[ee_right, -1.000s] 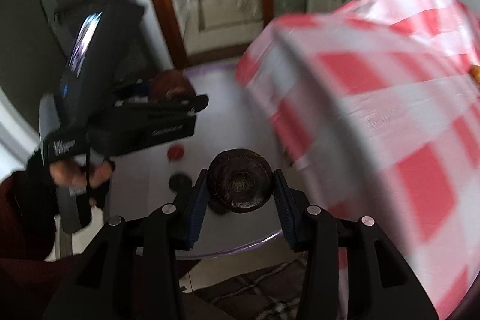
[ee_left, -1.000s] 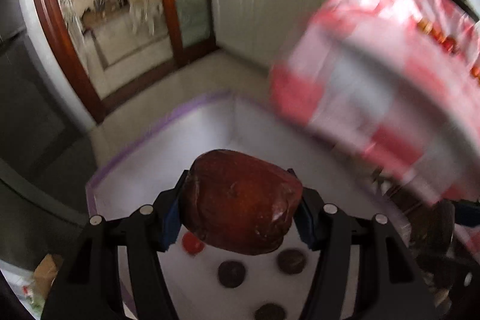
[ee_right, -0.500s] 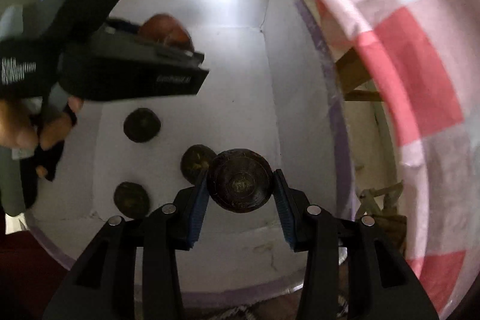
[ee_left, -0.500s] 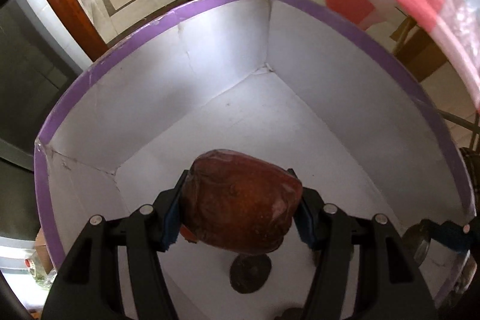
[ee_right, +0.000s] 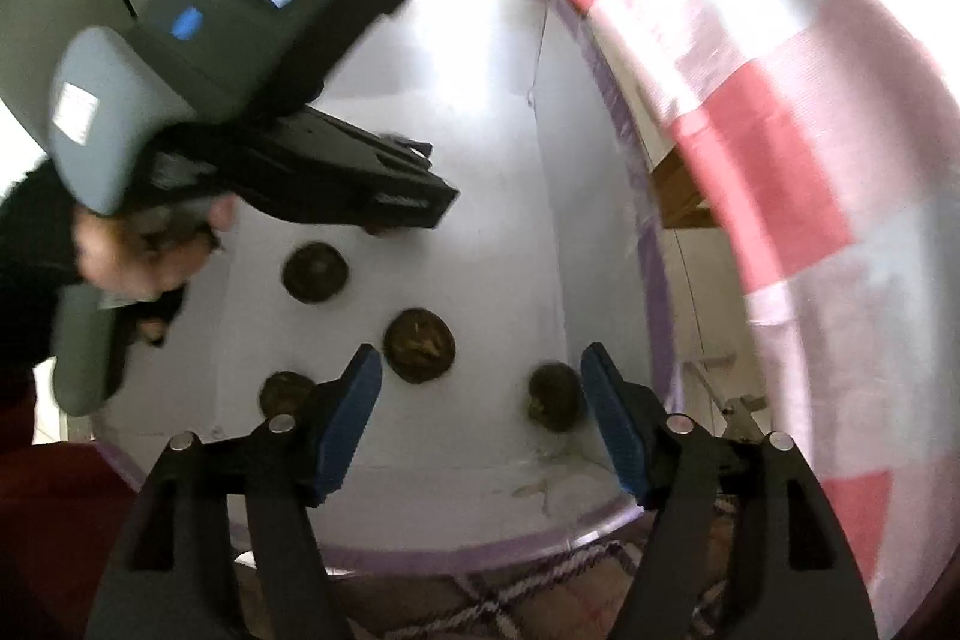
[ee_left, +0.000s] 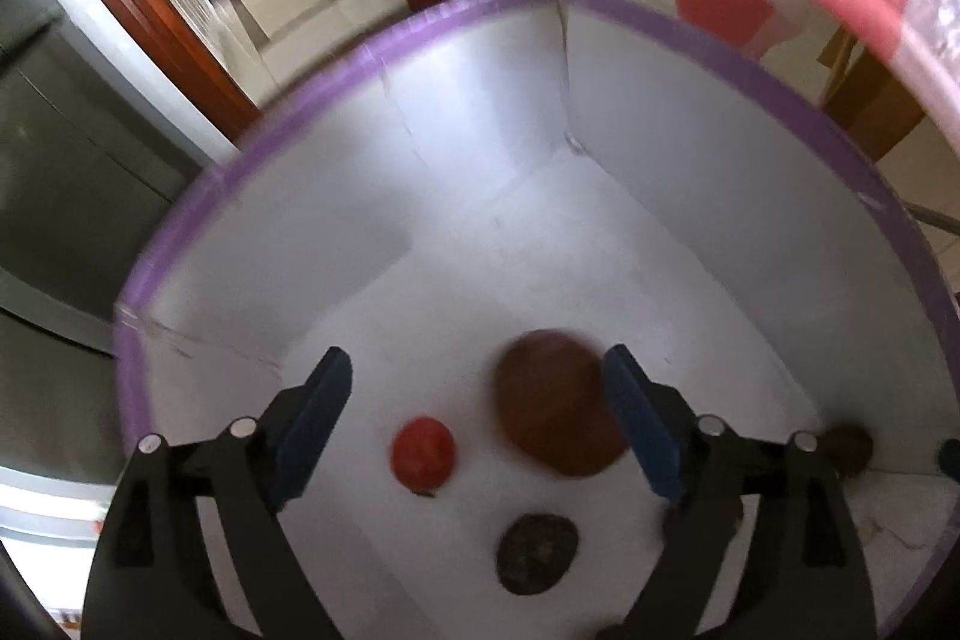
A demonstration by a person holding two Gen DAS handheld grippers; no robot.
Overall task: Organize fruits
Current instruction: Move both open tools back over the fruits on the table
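Both grippers hang over the white box (ee_left: 690,172) with the purple rim. The left gripper (ee_left: 480,418) has its jaws wide; a blurred brown fruit (ee_left: 555,403) sits just inside the right jaw, a small red fruit (ee_left: 422,454) between them. The right gripper (ee_right: 480,412) also stands wide, holding nothing; a dark fruit (ee_right: 555,396) lies by its right jaw, another (ee_right: 418,345) between the jaw tips.

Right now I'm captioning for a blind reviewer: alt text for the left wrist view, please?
The open left tool hangs over a white, purple-rimmed box. A blurred brown fruit sits by its right finger, beside a small red fruit and a dark round fruit.
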